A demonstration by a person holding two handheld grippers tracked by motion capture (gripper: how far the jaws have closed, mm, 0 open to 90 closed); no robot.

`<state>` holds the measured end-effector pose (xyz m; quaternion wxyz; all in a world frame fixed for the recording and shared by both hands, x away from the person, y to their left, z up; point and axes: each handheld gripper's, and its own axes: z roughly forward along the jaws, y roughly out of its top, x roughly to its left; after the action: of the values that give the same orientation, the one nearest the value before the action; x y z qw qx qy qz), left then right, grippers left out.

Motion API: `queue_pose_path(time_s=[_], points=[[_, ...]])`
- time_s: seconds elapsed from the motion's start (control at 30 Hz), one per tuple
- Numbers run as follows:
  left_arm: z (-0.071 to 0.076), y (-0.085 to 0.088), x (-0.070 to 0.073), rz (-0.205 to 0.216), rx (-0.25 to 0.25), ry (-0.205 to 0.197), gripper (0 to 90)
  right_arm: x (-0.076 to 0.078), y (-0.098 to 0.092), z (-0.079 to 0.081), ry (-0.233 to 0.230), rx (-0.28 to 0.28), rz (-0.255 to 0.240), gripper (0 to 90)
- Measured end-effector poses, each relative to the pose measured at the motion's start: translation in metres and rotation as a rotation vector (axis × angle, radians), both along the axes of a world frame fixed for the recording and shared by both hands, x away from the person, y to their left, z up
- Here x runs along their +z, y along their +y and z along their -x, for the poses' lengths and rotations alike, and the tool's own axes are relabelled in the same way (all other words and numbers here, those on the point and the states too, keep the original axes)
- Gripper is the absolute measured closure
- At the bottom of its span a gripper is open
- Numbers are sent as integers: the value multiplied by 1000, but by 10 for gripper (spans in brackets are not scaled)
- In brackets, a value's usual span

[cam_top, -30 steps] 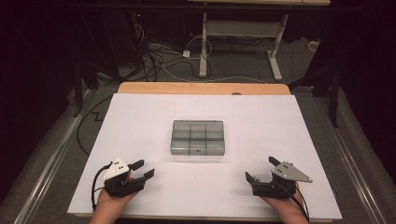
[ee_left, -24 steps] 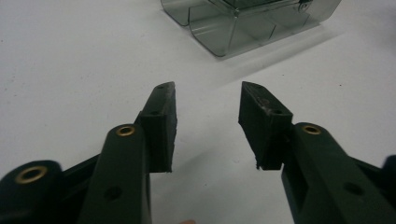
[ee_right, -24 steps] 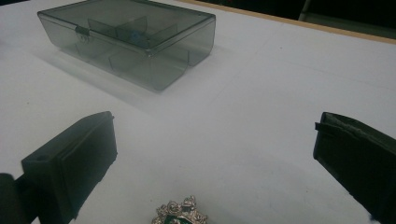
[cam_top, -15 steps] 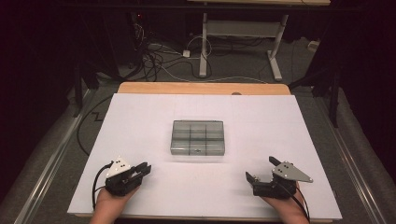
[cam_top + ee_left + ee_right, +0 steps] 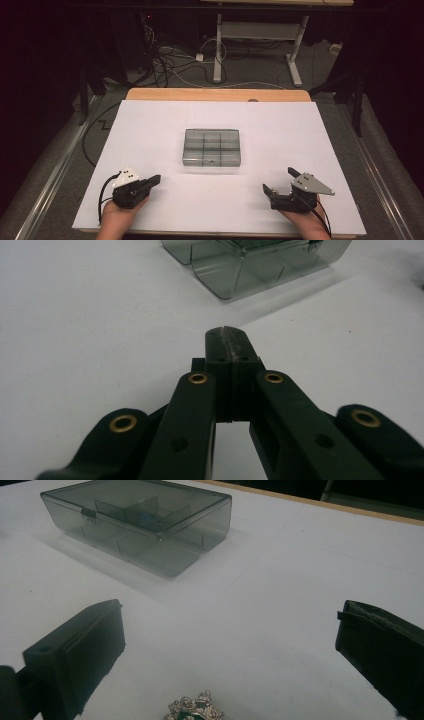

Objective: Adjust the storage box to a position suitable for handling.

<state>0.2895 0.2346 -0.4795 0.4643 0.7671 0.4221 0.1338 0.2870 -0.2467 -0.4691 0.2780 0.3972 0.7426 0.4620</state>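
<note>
White sheeting covers the table (image 5: 150,130), and we see bare wood along its far edge. Near the middle sits a smoky clear plastic box (image 5: 211,147), lid down, split into compartments – something small and blue shows through the lid in the right gripper view. We hold the 2 grippers near the table's near edge, well apart from the box. Our left gripper (image 5: 156,178) has just been closing, and its jaws now meet with nothing between them. Our right gripper (image 5: 279,181) stands spread wide, gripping nothing – between its jaws lies a small ornate silver brooch (image 5: 194,710), partly cut off.
</note>
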Motion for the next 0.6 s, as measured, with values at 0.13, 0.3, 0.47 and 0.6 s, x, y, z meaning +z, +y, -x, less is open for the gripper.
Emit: queue_pose_path(time_s=[0.13, 0.3, 0.47, 0.6], points=[[-1, 2, 0, 13, 12, 5, 875, 2, 1, -1, 7, 2, -9, 2], [-3, -2, 0, 8, 29, -2, 875, 4, 3, -3, 18, 13, -18, 2], [-10, -7, 0, -2, 37, 30, 875, 4, 5, -7, 33, 22, -23, 2], [-16, -11, 4, 10, 45, 26, 874, 4, 5, -11, 46, 15, -40, 2]])
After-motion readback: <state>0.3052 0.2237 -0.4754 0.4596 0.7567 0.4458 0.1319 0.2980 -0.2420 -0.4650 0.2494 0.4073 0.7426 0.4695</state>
